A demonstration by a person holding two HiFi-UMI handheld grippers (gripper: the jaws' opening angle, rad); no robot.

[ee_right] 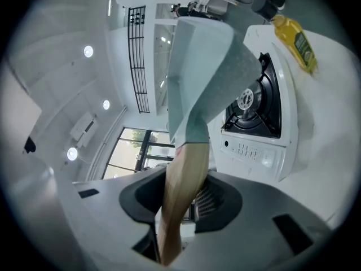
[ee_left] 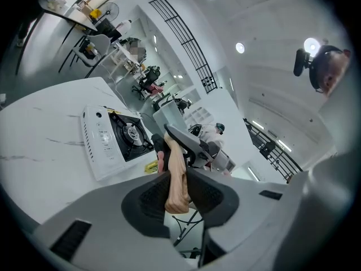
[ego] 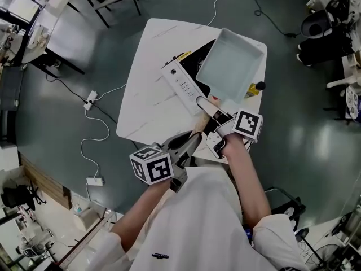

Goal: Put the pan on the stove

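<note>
The left claw (ee_left: 177, 193) is clamping the butt end of the wooden handle (ee_left: 176, 174), its pads pressing on both sides, and the right claw (ee_right: 180, 199) is gripping the same handle further up, nearer the pan (ego: 230, 65), with the wood running through its jaws. Neither claw is standing apart or empty. Two grips on one slim handle are probably there because the pale green square pan is hanging well out in front of them. A single clamp would likely be letting it twist or droop, while the pair is giving leverage over its tilt. The pan is being held in the air over the stove (ego: 181, 79), which is sitting on the right half of the white table (ego: 146, 95), close to the table's right edge. From the head view the pan is covering most of the stove, leaving only the control strip showing at its near side. In the right gripper view the burner (ee_right: 248, 103) is lying open to sight with the pan raised and tipped above it, so the pan does not appear to be resting on the supports yet. A yellow bottle (ee_right: 293, 38) is standing just beside the stove at the table's right edge, near enough that lowering the pan is calling for care on that side. What seems to be remaining is levelling the pan and settling it centred on the burner.
</note>
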